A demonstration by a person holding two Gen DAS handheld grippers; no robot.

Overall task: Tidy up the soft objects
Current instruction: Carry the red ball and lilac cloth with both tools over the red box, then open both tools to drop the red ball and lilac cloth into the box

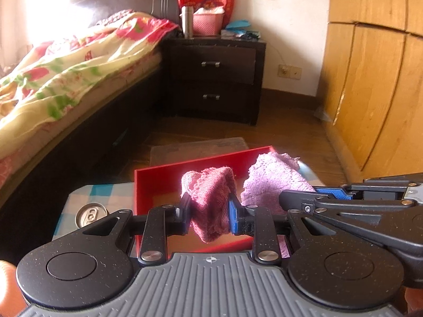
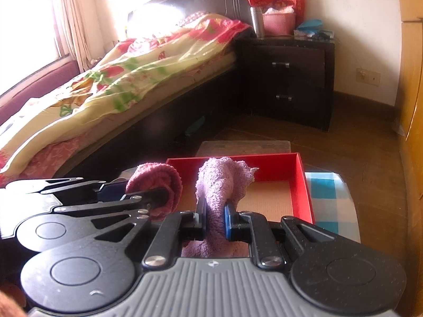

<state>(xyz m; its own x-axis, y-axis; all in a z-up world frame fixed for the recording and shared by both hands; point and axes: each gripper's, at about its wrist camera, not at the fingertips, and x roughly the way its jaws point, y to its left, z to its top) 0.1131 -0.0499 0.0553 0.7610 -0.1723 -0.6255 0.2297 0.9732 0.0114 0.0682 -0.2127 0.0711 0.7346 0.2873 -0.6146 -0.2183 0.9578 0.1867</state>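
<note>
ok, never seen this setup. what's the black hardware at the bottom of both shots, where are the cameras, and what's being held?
No robot here: a person holds one two-finger gripper in each hand, and each carries a fisheye camera looking forward along its fingers. The black parts at the bottom are the gripper's own body.

The left wrist view shows the left gripper shut on a dark pink cloth. The right wrist view shows the right gripper shut on a lilac cloth. Each gripper also appears at the side of the other's picture.

Both cloths hang above an open red box with a cardboard-coloured floor. It sits on a blue-and-white checked surface, where a drink can stands to the left of the box. Behind are a bed and a dark nightstand.
</note>
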